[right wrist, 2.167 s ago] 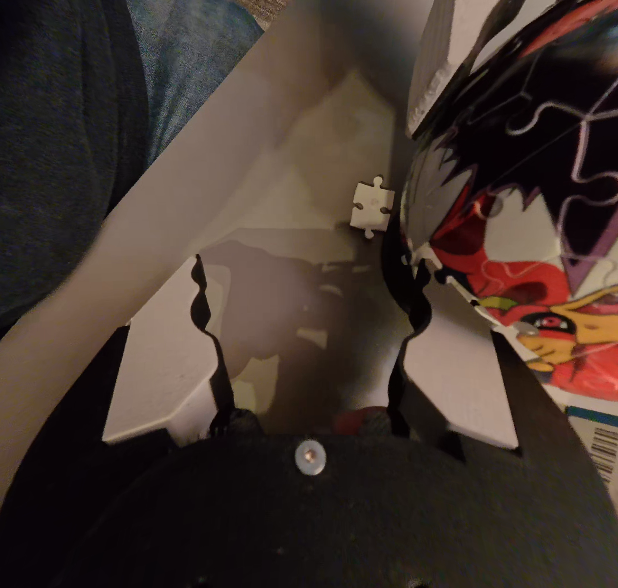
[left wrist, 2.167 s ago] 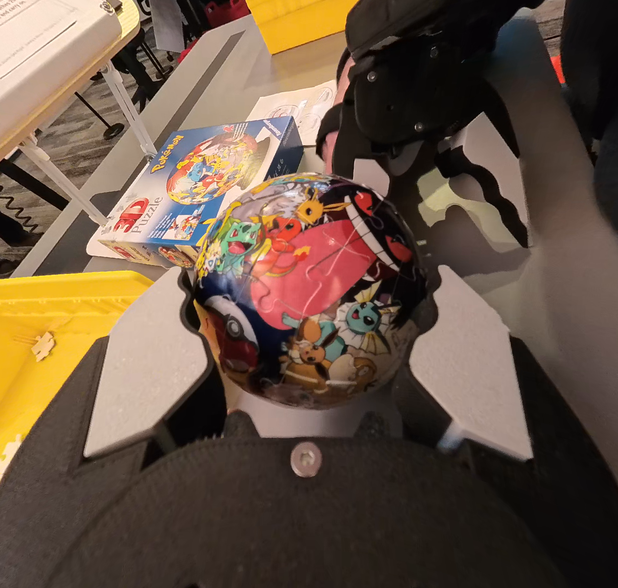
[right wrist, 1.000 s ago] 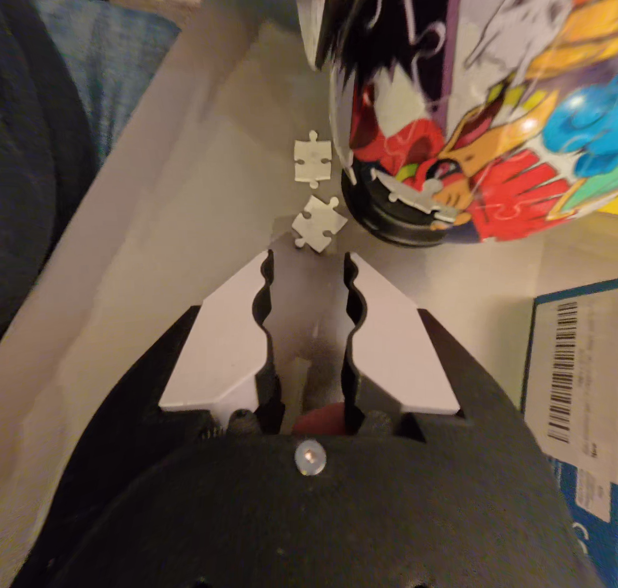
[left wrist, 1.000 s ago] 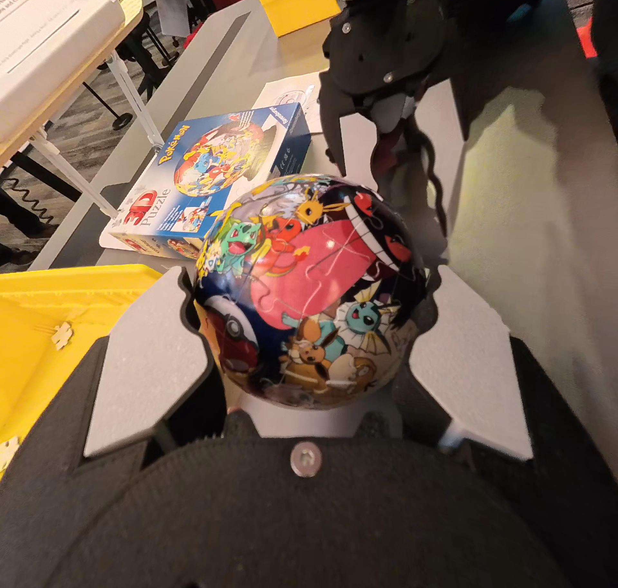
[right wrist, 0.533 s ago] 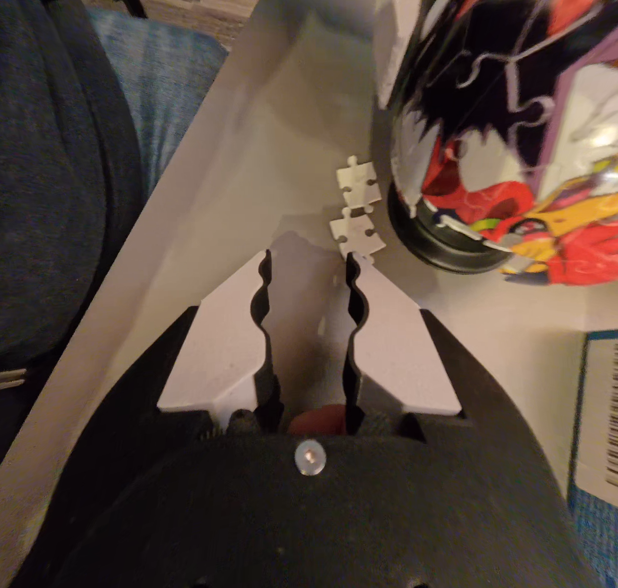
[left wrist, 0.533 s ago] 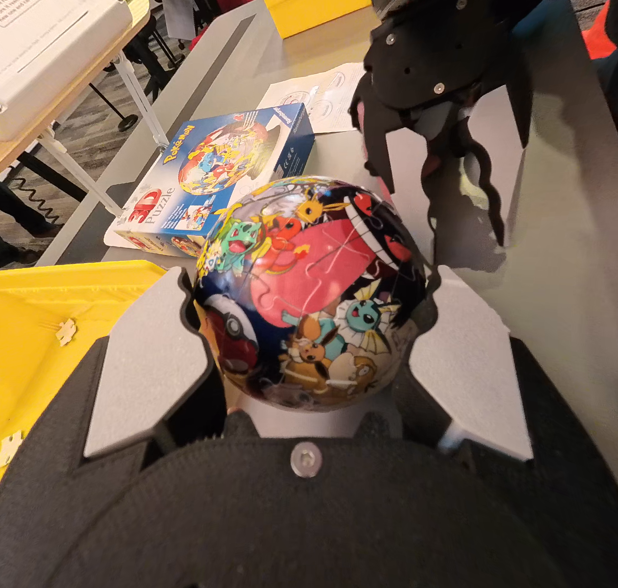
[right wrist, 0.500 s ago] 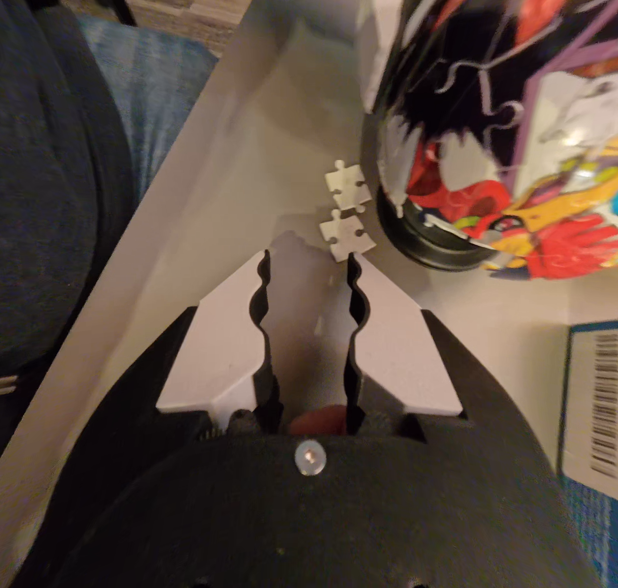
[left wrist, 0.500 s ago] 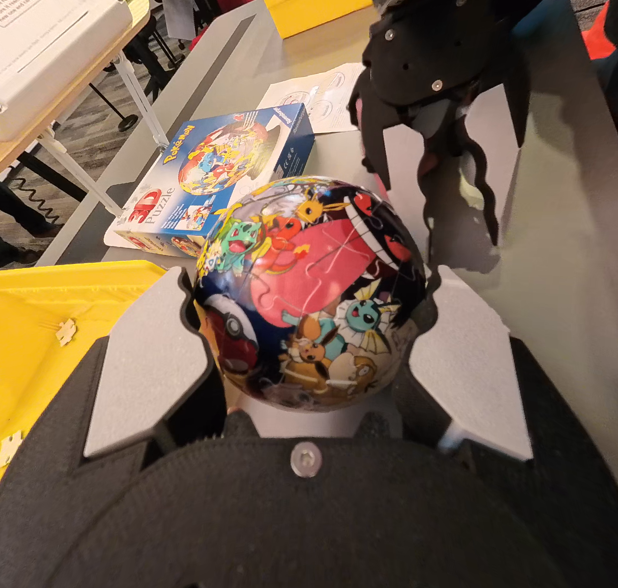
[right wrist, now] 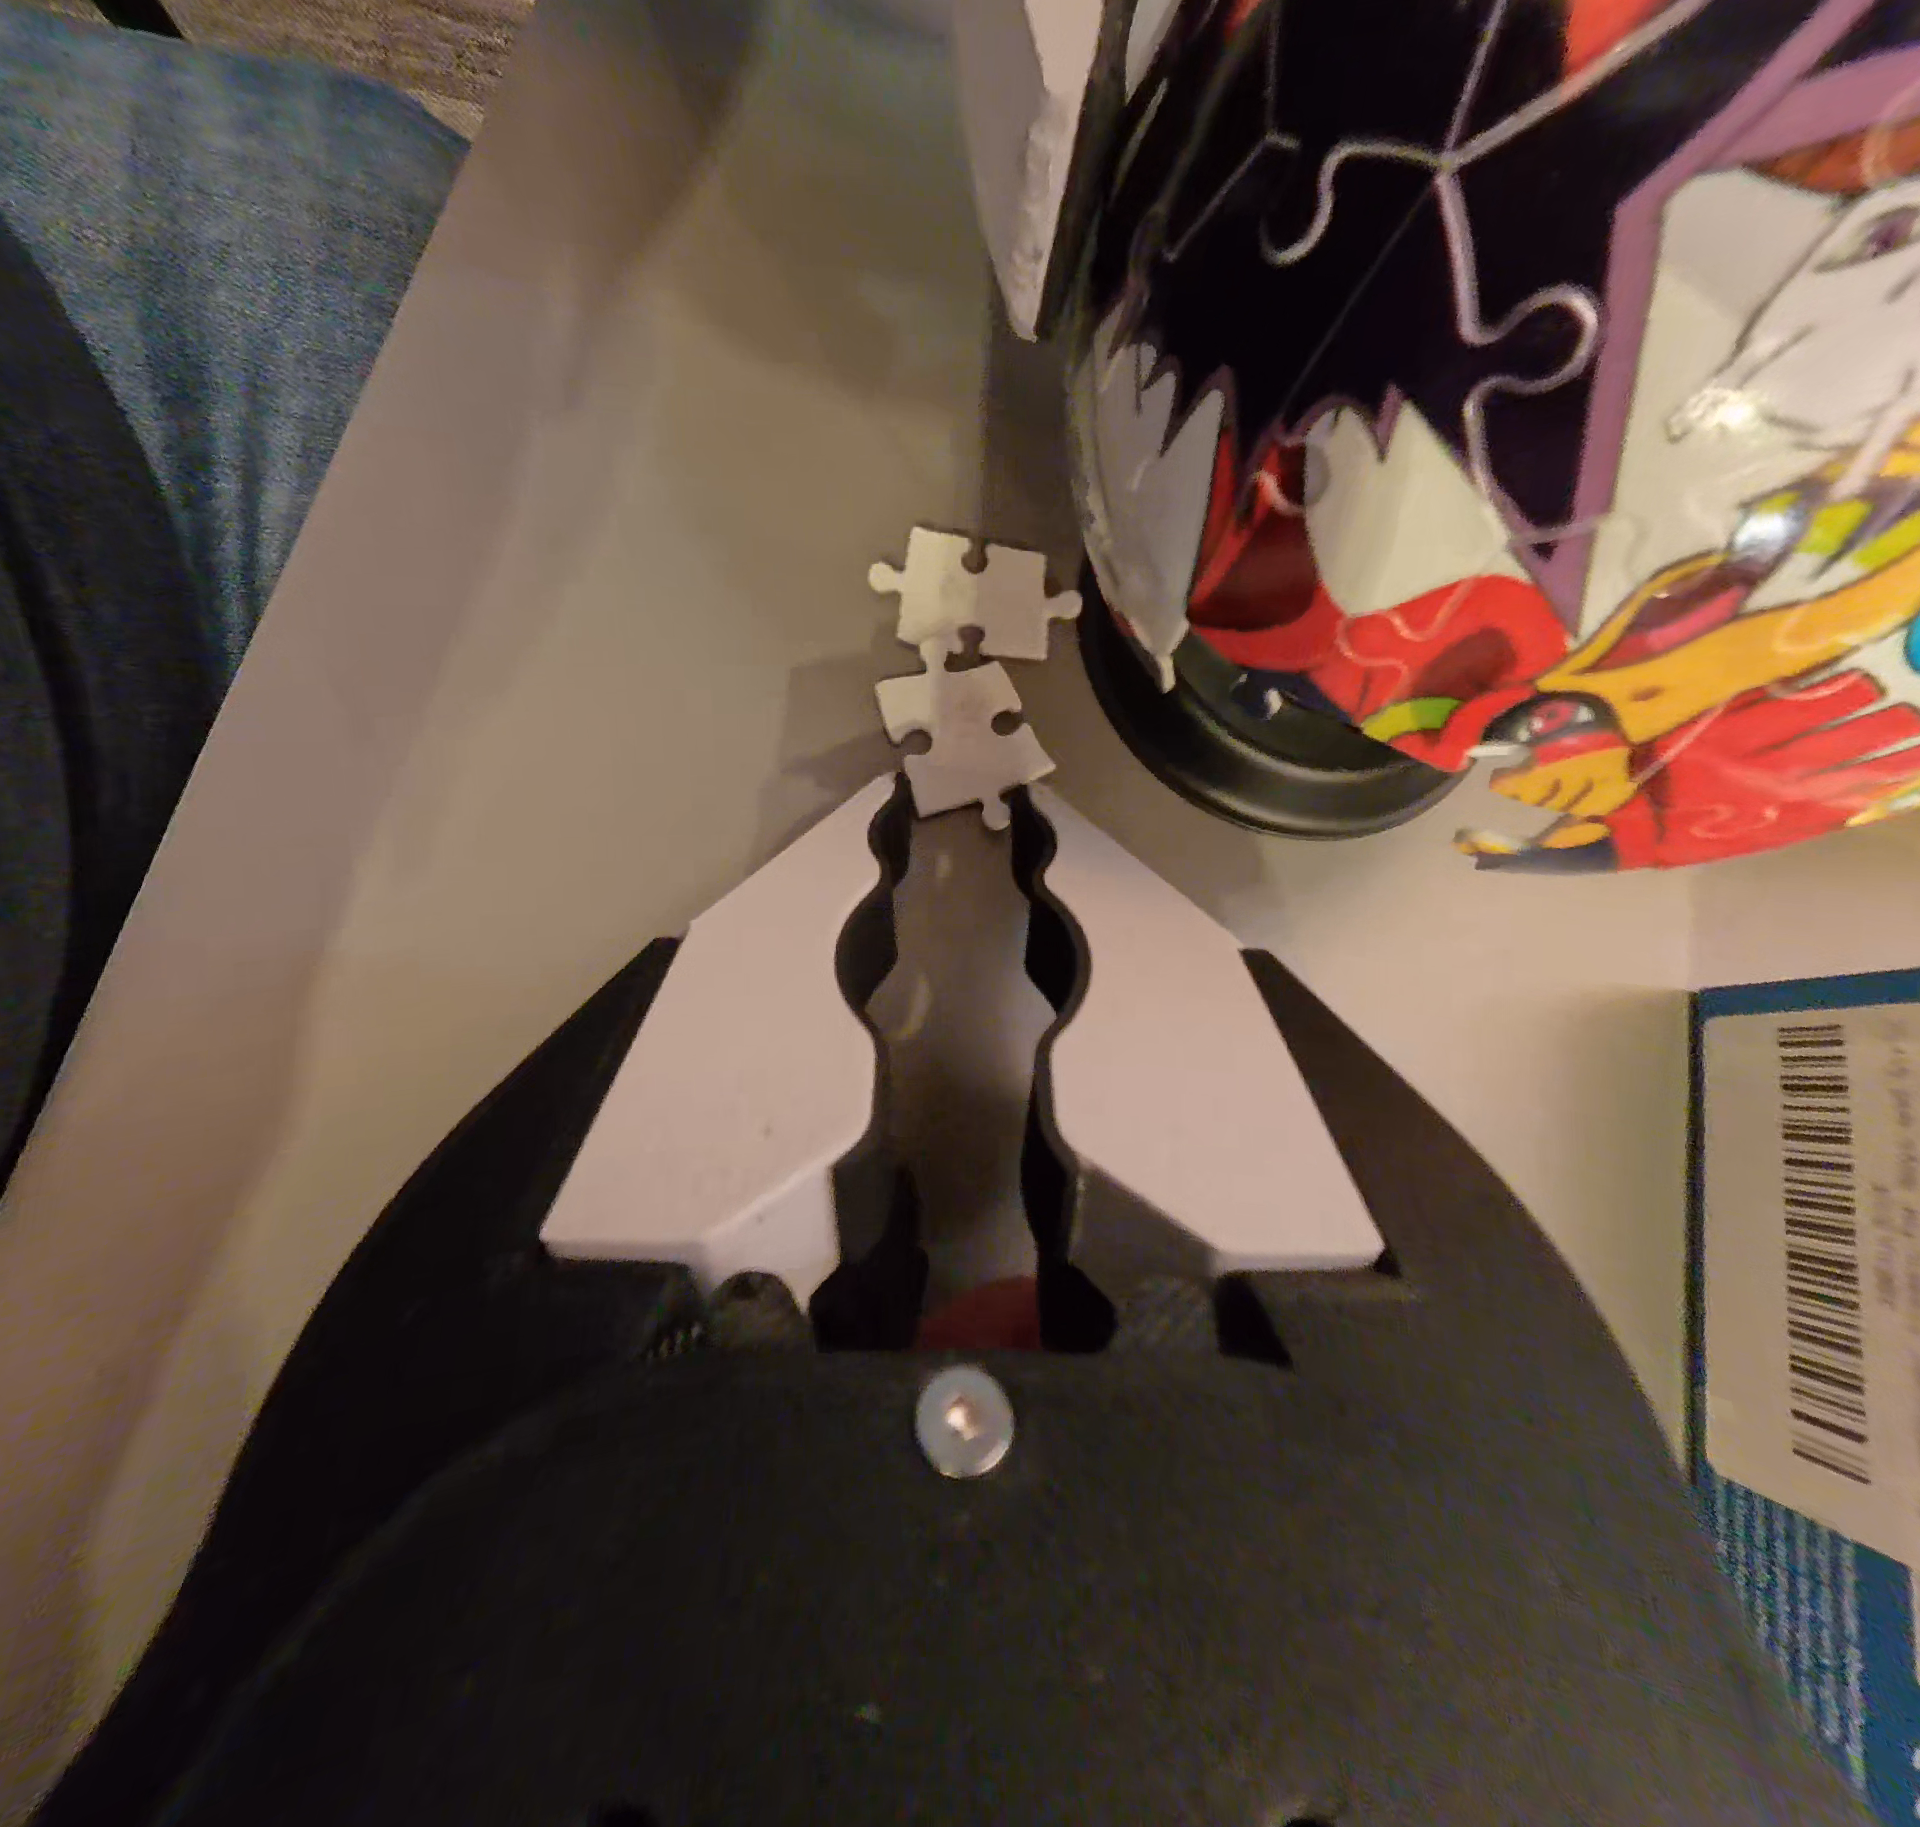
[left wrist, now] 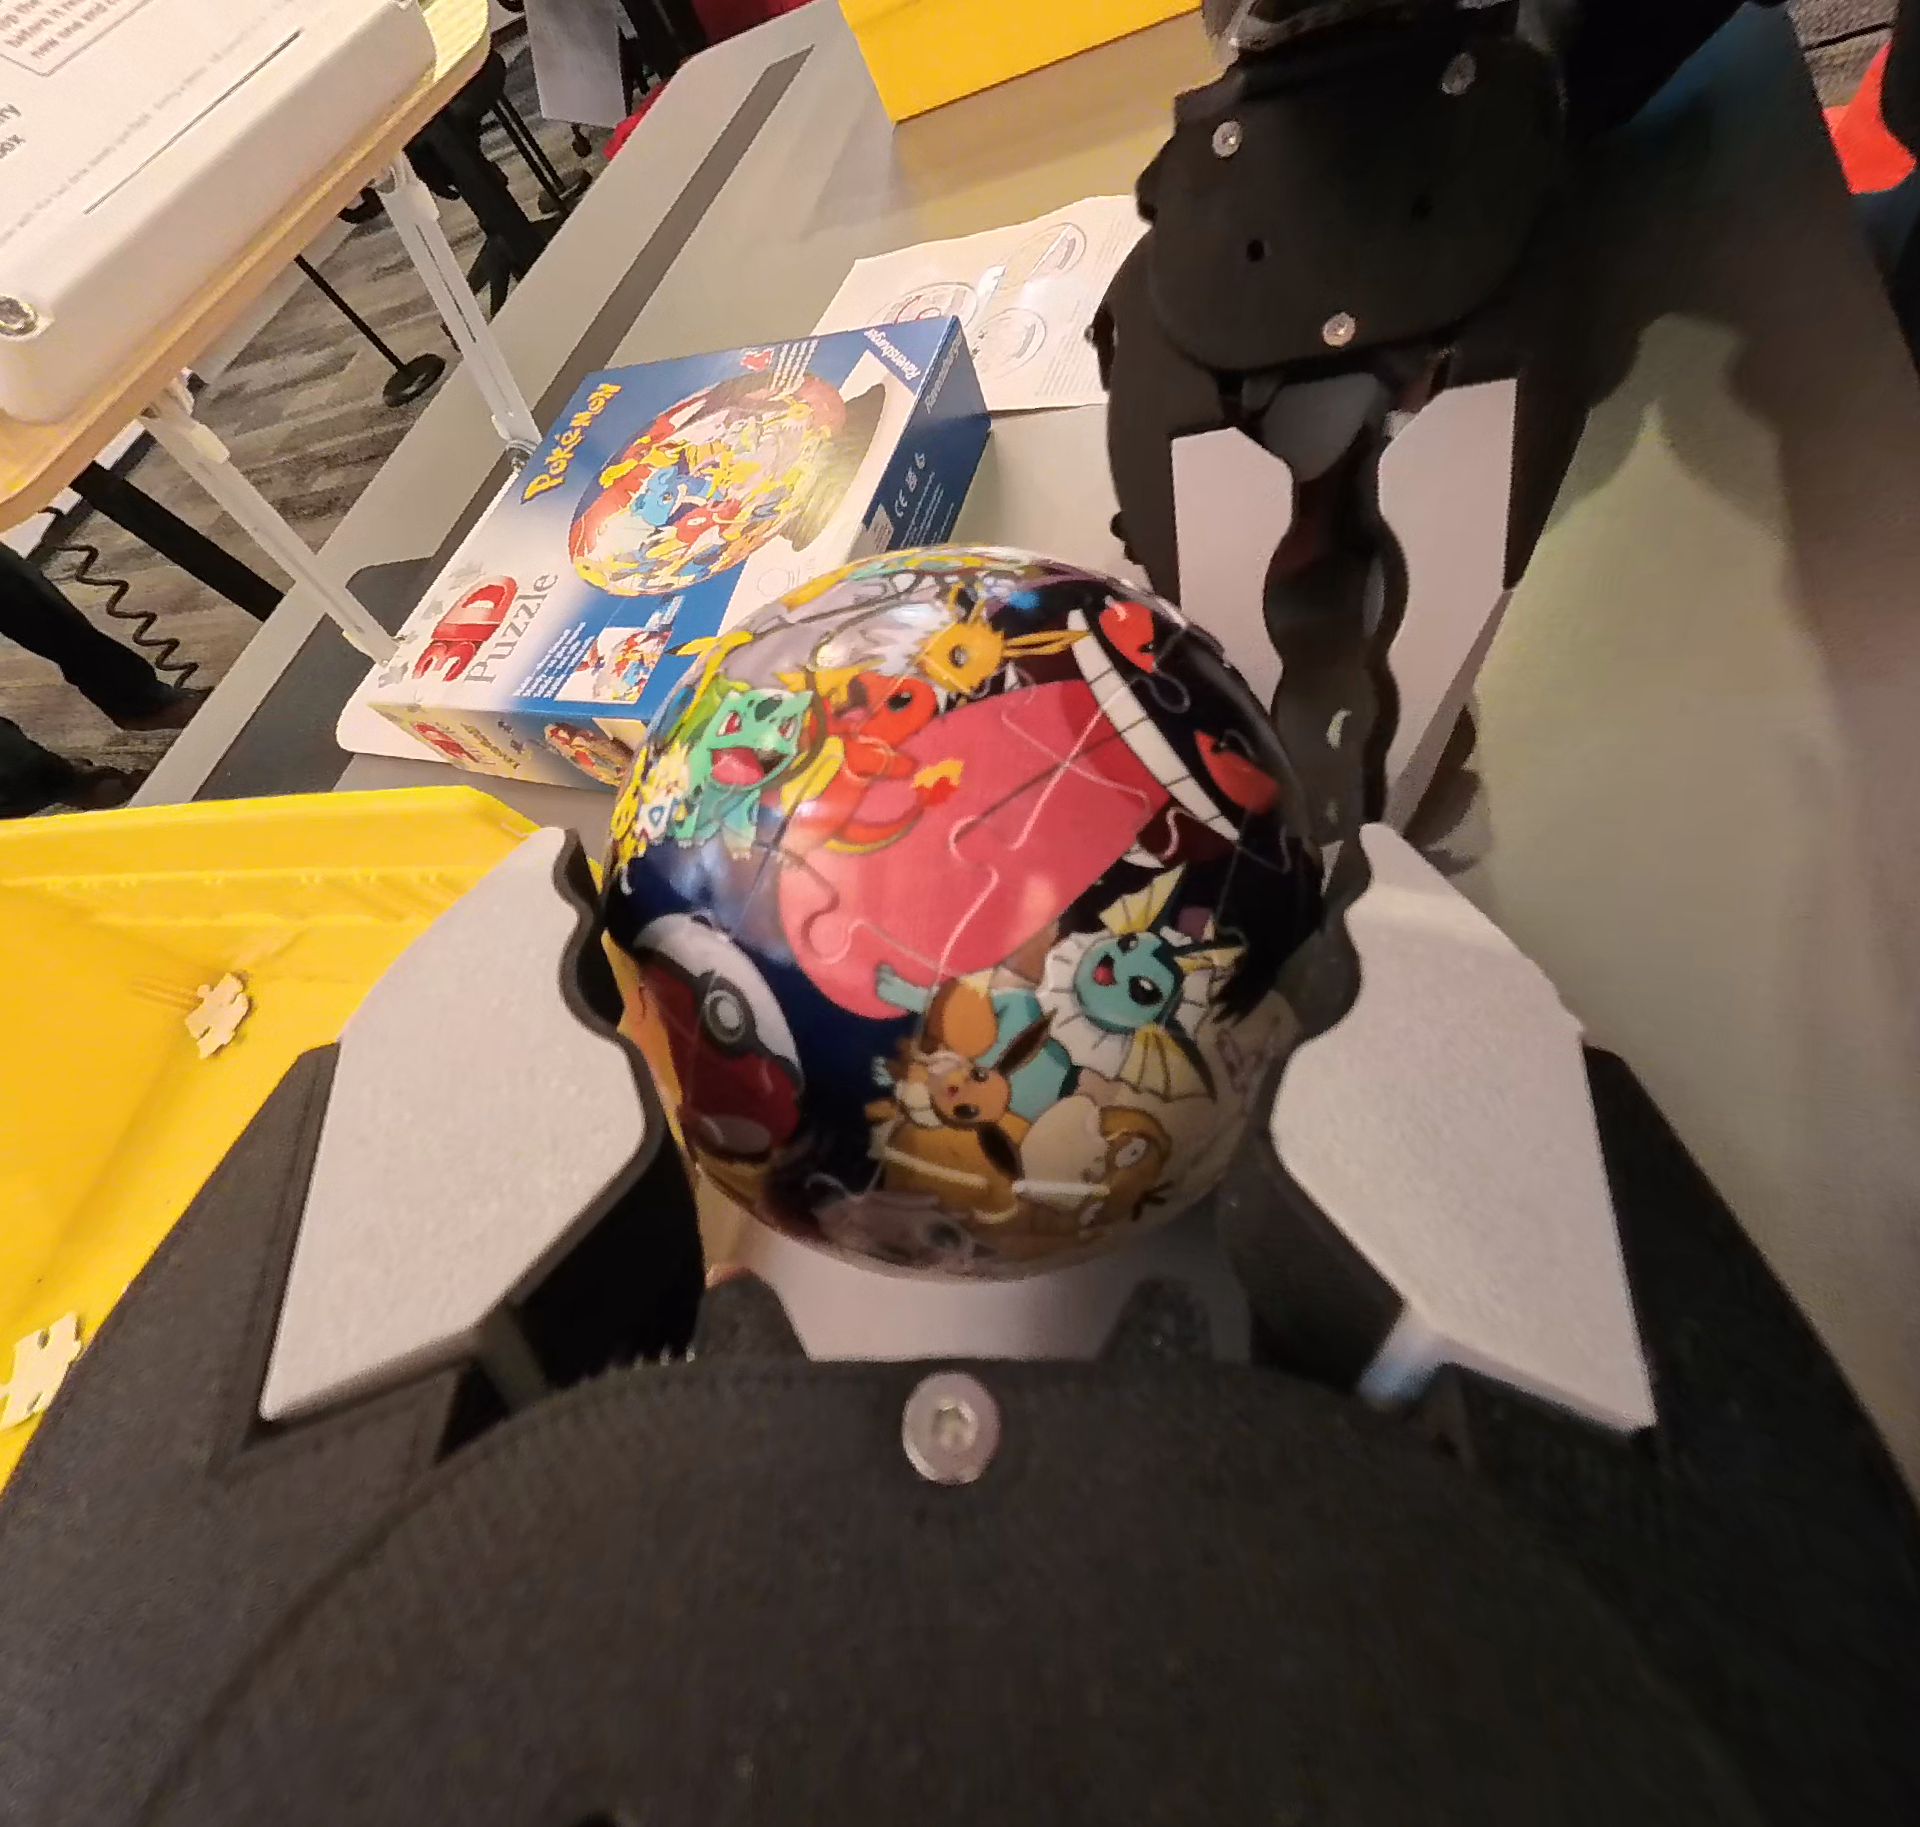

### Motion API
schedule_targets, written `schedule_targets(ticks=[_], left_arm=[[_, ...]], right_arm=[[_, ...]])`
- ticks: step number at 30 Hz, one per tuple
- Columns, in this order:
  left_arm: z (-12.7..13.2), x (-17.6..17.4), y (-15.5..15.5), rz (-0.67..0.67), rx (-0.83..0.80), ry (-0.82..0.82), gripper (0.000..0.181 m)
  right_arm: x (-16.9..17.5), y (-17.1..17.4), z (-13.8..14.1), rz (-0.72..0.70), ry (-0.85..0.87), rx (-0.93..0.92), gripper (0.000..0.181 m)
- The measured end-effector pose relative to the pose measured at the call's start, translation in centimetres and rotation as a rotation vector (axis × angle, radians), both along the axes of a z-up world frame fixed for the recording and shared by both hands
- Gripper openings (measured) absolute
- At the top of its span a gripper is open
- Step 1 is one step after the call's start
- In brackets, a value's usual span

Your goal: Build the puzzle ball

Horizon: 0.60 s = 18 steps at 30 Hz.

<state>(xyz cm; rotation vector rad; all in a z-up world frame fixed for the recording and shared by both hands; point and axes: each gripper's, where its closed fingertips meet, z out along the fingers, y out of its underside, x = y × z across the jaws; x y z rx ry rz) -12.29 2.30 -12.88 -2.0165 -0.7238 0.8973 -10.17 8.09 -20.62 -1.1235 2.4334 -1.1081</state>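
The colourful puzzle ball (left wrist: 956, 904) sits between the white pads of my left gripper (left wrist: 966, 842), which is shut on it and holds it over the grey table. In the right wrist view the ball (right wrist: 1507, 375) fills the upper right, with a black ring base (right wrist: 1278, 769) under it. Two white, face-down puzzle pieces lie beside the base: a far piece (right wrist: 977, 603) and a near piece (right wrist: 961, 738). My right gripper (right wrist: 961, 801) has its jaws narrowed onto the near piece's lower edge. It shows in the left wrist view (left wrist: 1335, 769), pointing down behind the ball.
The blue puzzle box (left wrist: 727, 530) lies left of the ball and shows at the right edge of the right wrist view (right wrist: 1808, 1258). A yellow bin (left wrist: 125, 946) holds loose pieces (left wrist: 221, 1014). A paper sheet (left wrist: 977, 323) and another yellow bin (left wrist: 997, 1) lie farther back. A person's leg (right wrist: 156, 323) is past the table edge.
My right gripper has moved up to the near puzzle piece and its jaws have narrowed around it. The left gripper still holds the ball the same way.
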Motion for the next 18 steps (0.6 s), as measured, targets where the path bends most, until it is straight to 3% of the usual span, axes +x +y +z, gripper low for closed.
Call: schedule_targets(ticks=[13,18], left_arm=[[0.0,0.1,-0.4,-0.005,0.008,-0.009,0.128],[0.1,0.0,-0.5,-0.021,0.051,-0.024,0.128]], right_arm=[[-2.3,-0.7,1.9,0.016,-0.069,-0.079,0.016],[-3.4,-1.5,2.3,0.087,-0.094,-0.113,0.016]])
